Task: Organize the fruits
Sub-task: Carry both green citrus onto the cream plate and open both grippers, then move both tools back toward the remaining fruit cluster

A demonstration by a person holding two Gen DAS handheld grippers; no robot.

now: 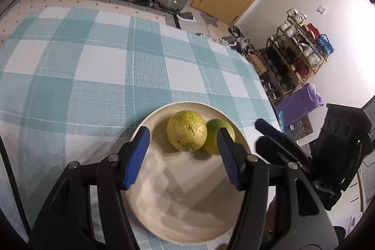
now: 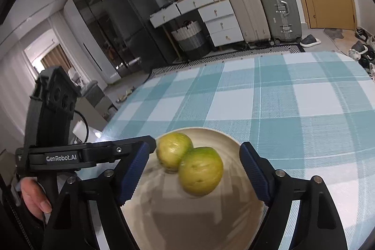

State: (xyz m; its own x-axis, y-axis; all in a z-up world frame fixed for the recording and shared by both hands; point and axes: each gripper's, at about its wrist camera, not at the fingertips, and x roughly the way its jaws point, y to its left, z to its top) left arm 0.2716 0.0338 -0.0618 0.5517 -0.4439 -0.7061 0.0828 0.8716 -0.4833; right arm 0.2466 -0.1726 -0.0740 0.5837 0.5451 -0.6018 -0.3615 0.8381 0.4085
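A cream plate (image 1: pixel 178 203) lies on the checked tablecloth near the table's front edge. Two round fruits rest on it side by side and touching: a yellow-green one (image 1: pixel 186 130) and a greener one (image 1: pixel 212 132). My left gripper (image 1: pixel 184 131) is open, with the yellow-green fruit just past its blue fingertips and clear of both pads. In the right wrist view the greener fruit (image 2: pixel 201 171) looks blurred and lies between the pads of my open right gripper (image 2: pixel 195 147), touching neither. The yellow-green fruit (image 2: pixel 173 150) sits behind it on the plate (image 2: pixel 187 214).
The teal and white checked cloth (image 1: pixel 93 62) covers the table beyond the plate. Suitcases (image 2: pixel 276 6), white drawers (image 2: pixel 220 20) and a woven basket (image 2: pixel 191 36) stand past the far edge. A shelf of cups (image 1: pixel 297 50) is off the right edge. A hand (image 2: pixel 35 198) holds the left gripper's handle.
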